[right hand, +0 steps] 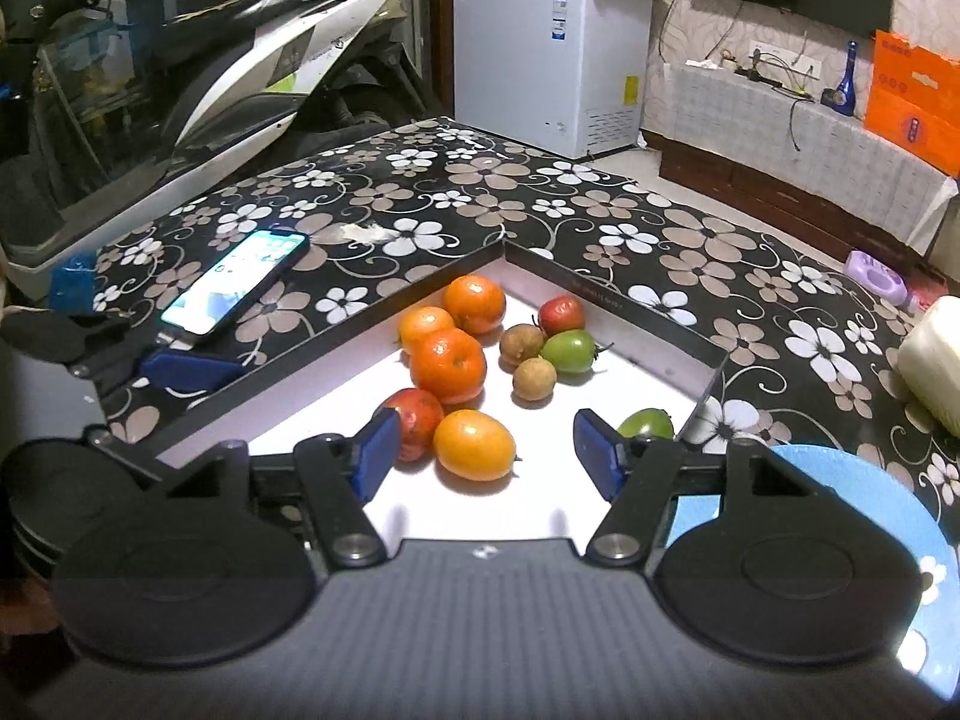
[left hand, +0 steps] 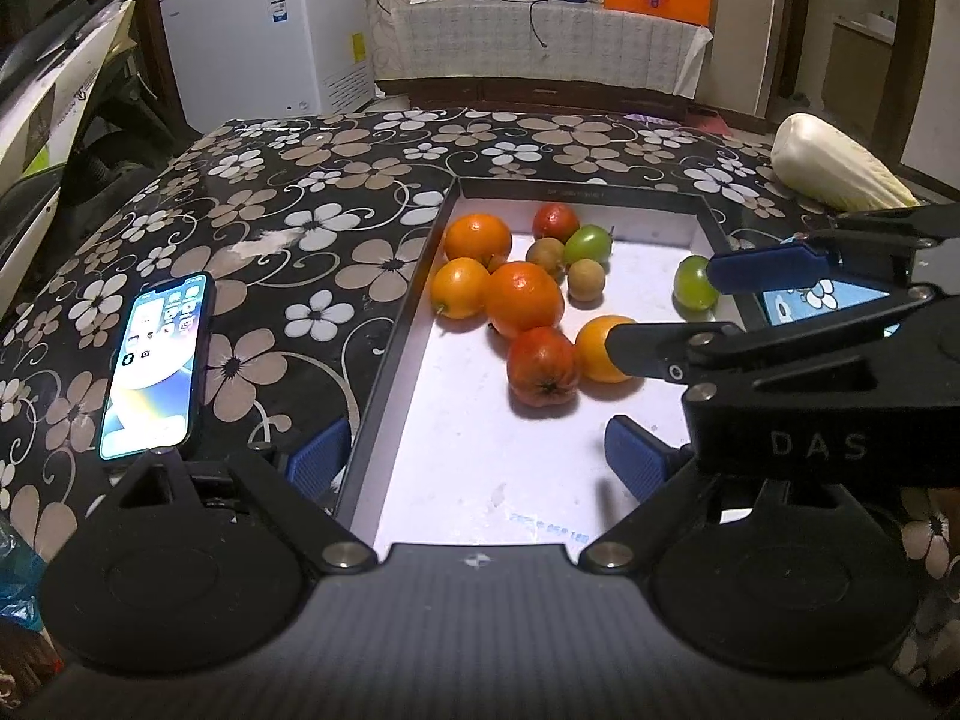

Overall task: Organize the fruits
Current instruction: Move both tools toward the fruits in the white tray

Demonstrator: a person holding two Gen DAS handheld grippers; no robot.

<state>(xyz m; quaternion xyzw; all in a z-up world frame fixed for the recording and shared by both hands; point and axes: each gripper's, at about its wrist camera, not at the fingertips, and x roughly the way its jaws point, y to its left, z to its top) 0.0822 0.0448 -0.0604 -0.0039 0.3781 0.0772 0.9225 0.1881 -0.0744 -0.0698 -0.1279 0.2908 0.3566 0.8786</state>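
A black-walled box (left hand: pixel 408 300) with a white floor holds several fruits: oranges (left hand: pixel 523 299), red fruits (left hand: pixel 543 367), green fruits (left hand: pixel 588 244) and small brown ones (left hand: pixel 585 279). My left gripper (left hand: pixel 480 456) is open and empty over the box's near left wall. My right gripper (right hand: pixel 487 450) is open, its blue pads on either side of a yellow-orange fruit (right hand: pixel 474 445), not touching it. A red fruit (right hand: pixel 414 420) lies by its left pad and a green fruit (right hand: pixel 645 423) by its right. In the left wrist view the right gripper (left hand: pixel 666 306) reaches in from the right.
The box sits on a table with a black flowered cloth (left hand: pixel 300 192). A lit phone (left hand: pixel 156 369) lies left of the box. A blue plate (right hand: pixel 840 480) and a napa cabbage (left hand: pixel 837 165) lie to the right. A scooter (right hand: pixel 240 72) and a white freezer (right hand: pixel 549 54) stand beyond the table.
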